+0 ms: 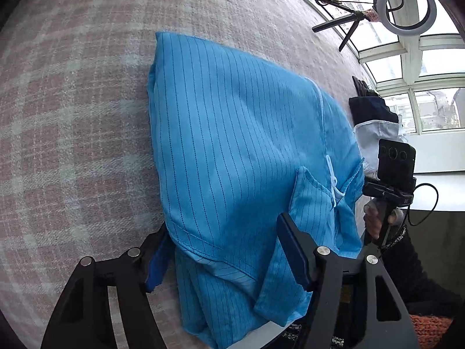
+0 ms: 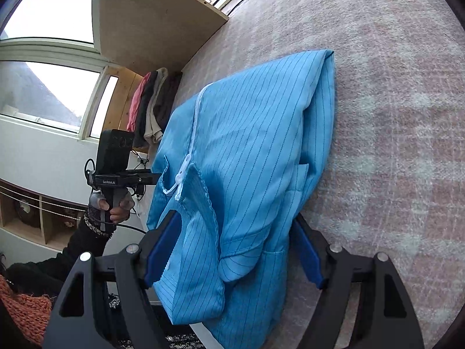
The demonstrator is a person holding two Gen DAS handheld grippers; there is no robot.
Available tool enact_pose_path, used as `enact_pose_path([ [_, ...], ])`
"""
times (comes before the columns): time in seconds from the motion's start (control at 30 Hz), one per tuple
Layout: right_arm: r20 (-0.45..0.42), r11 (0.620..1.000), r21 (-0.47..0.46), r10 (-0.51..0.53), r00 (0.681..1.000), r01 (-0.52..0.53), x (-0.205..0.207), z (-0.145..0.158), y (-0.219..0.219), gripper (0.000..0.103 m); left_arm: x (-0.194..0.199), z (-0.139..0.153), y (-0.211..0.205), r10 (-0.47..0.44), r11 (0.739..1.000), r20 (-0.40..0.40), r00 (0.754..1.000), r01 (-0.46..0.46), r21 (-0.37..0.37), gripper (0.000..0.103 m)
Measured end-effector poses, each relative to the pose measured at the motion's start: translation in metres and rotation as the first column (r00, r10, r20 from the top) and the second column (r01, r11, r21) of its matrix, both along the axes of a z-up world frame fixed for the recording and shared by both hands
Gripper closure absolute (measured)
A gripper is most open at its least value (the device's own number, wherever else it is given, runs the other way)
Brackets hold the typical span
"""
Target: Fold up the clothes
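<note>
Both grippers, left [image 1: 229, 250] and right [image 2: 235, 250], angled down, jaws spread astride near edge of jacket [image 1: 232, 133].

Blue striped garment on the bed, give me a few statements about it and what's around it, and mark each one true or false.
1. The blue garment lies on a pink and white checked blanket. True.
2. The garment is plain, with no stripes. False: thin dark stripes run along it.
3. It has a white zipper. True.
4. The left tongs are empty, well away from the garment. False: the near end of the garment lies between their blue pads.
5. A ring light stands near the window. True.
6. The clothes hanging by the wooden shelf are all blue. False: they are pink, dark and beige.
</note>
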State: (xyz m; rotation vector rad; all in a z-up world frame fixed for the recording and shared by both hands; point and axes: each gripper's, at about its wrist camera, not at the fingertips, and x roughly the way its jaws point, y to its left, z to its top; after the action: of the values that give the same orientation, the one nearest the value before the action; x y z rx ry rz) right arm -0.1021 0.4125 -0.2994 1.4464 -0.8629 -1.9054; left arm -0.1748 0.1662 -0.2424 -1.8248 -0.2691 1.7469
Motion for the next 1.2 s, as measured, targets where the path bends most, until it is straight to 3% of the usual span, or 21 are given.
enact_pose_path([
  [0.03, 0.005, 1.0, 0.024, -0.002, 1.0, 0.001, -0.001, 0.0, -0.003, 0.047, 0.001, 0.001, 0.001, -0.005, 1.0, -0.013, 1.0, 0.005, -0.017, 0.047],
  [0.07, 0.026, 0.998, 0.057, -0.008, 1.0, 0.007, -0.002, -0.004, -0.005, 0.075, 0.001, 0.001, 0.001, -0.006, 0.999, -0.024, 1.0, 0.005, -0.034, 0.058],
  [0.1, 0.043, 0.997, 0.079, -0.017, 0.999, 0.014, -0.002, -0.007, -0.006, 0.085, 0.001, 0.001, 0.0, -0.006, 0.999, -0.029, 1.0, 0.005, -0.041, 0.069],
  [0.13, 0.052, 0.998, 0.063, -0.031, 0.998, 0.028, -0.002, -0.009, -0.006, 0.086, 0.002, -0.001, -0.001, 0.0, 0.999, -0.025, 1.0, -0.001, -0.032, 0.087],
  [0.17, 0.056, 0.998, 0.053, -0.041, 0.998, 0.038, -0.002, -0.01, -0.006, 0.089, 0.002, -0.002, -0.003, 0.009, 1.0, -0.021, 1.0, -0.009, -0.015, 0.092],
  [0.3, -0.014, 0.995, 0.097, -0.023, 1.0, 0.025, 0.001, 0.01, -0.016, 0.095, 0.01, 0.009, -0.001, -0.008, 1.0, -0.08, 0.997, 0.006, -0.026, 0.097],
  [0.53, -0.122, 0.999, 0.035, -0.037, 0.992, 0.041, 0.0, 0.063, -0.021, 0.096, 0.02, 0.05, -0.019, 0.049, 0.999, -0.164, 0.985, -0.046, 0.026, 0.098],
  [0.8, -0.275, 0.999, 0.039, 0.043, 0.961, -0.034, -0.025, 0.136, -0.062, 0.096, 0.026, 0.115, -0.065, 0.109, 0.994, -0.297, 0.949, -0.108, 0.021, 0.098],
  [1.0, -0.397, 0.99, 0.126, 0.112, 0.911, -0.067, -0.055, 0.193, -0.14, 0.096, 0.009, 0.164, -0.146, 0.142, 0.988, -0.4, 0.906, -0.154, 0.004, 0.098],
  [1.2, -0.476, 0.974, 0.213, 0.172, 0.863, -0.077, -0.096, 0.23, -0.26, 0.096, -0.012, 0.203, -0.244, 0.108, 0.981, -0.482, 0.869, -0.171, -0.089, 0.098],
])
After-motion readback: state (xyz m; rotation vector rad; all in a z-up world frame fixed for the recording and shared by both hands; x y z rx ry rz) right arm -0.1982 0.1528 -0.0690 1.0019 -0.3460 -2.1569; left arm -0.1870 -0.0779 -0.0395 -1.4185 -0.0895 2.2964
